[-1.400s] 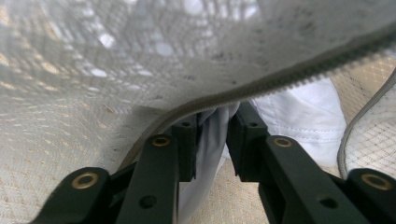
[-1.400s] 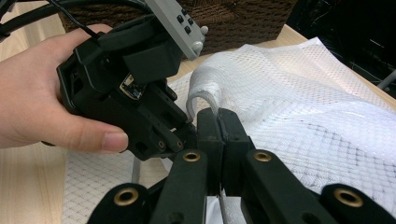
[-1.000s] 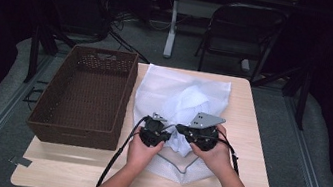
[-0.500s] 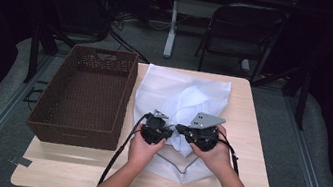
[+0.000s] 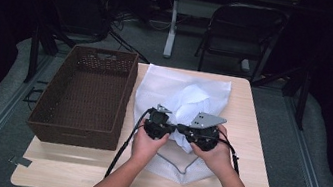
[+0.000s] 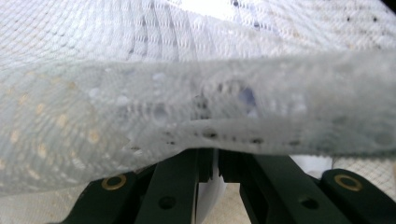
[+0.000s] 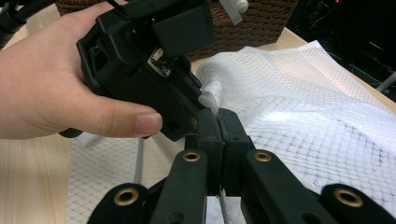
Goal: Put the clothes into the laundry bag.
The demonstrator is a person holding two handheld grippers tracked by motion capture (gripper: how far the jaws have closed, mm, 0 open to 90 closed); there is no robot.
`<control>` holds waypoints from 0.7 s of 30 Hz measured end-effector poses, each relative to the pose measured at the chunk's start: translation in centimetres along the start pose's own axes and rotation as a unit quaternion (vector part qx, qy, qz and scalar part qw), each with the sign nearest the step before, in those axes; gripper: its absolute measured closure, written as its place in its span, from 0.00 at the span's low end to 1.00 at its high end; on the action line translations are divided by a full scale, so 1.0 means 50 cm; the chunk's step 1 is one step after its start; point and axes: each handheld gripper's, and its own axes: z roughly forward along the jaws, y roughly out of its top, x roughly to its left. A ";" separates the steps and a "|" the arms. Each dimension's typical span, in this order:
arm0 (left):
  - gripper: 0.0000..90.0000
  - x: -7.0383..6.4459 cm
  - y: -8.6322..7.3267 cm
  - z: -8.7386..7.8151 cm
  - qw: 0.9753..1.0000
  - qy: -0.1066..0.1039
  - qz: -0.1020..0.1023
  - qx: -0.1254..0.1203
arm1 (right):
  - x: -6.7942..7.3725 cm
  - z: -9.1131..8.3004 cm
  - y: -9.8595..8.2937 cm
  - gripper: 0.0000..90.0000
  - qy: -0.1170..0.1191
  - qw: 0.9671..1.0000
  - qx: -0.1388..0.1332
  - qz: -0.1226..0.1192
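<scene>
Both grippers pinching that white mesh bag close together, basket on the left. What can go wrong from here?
1. Both the left gripper and the right gripper pinch only a thin edge of the white mesh bag; it may slip out on a lift.
2. The mesh looks open-weave, so a jaw could snag or tear it if the grippers pull apart.
3. The wicker basket sits right beside the bag; dragged fabric could catch its rim.

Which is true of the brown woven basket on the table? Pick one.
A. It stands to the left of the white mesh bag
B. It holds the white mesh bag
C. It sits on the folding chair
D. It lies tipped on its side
A: in the high view the brown woven basket stands upright on the table's left part, with the white mesh bag spread beside it to the right.
</scene>
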 end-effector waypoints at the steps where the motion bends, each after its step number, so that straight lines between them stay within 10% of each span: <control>1: 0.97 0.000 0.002 0.001 1.000 -0.001 0.000 0.000 | 0.000 -0.001 0.000 0.99 -0.001 1.000 -0.001 0.001; 21: 0.97 0.009 0.019 0.032 1.000 0.007 -0.022 -0.014 | -0.008 -0.004 -0.003 0.99 -0.002 1.000 0.000 0.007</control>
